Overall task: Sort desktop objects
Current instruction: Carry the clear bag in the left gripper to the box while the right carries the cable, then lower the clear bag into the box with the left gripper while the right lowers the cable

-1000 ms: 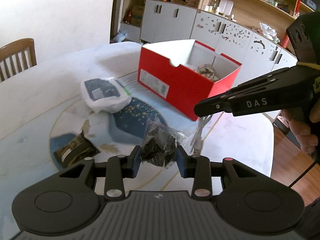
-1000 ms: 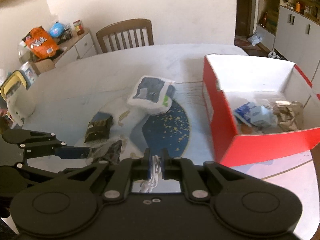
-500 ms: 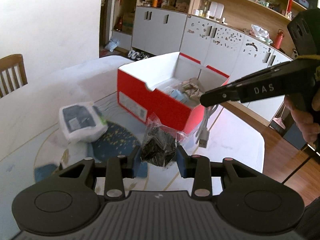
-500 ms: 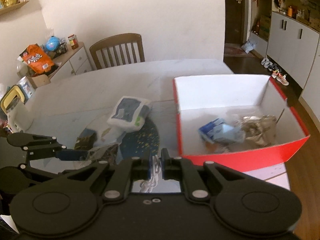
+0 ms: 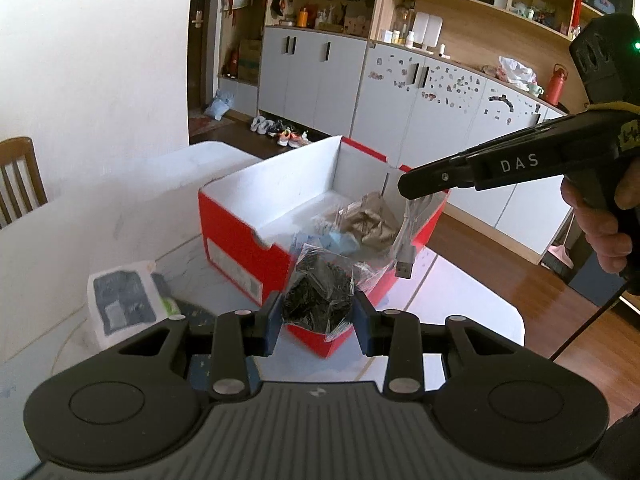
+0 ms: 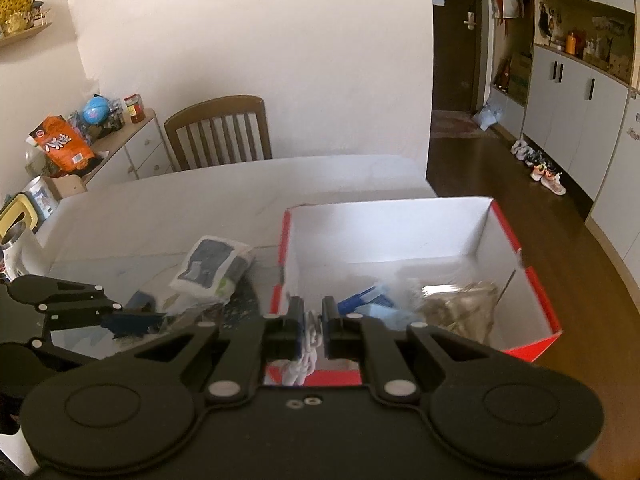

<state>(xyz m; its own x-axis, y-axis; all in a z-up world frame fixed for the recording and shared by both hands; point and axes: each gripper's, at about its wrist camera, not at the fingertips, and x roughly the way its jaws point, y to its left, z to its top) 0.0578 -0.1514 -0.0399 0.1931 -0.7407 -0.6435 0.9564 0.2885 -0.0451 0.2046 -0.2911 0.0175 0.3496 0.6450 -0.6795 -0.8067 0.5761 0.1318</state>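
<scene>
My left gripper [image 5: 316, 312] is shut on a clear plastic bag of black bits [image 5: 320, 290], held in the air in front of the near corner of the red shoebox [image 5: 232, 240]. My right gripper [image 6: 311, 322] is shut on a coiled white USB cable [image 6: 306, 354]; in the left wrist view the cable [image 5: 406, 240] hangs from its tip over the box's right end. The box [image 6: 536, 292] holds a blue packet [image 6: 376, 304] and a crinkled brown bag [image 6: 460, 308]. A white and grey packet [image 5: 120, 300] lies on the table left of the box.
The white table [image 6: 200, 196] has a patterned mat [image 6: 240, 304] under the packet. A wooden chair [image 6: 220, 132] stands at its far side. A white cup [image 6: 20, 252] stands at the left edge. Cabinets [image 5: 400, 100] and wood floor lie beyond.
Both grippers have risen and moved toward the red box with their loads. The cable now hangs over the box's right end; the bag is at its near corner.
</scene>
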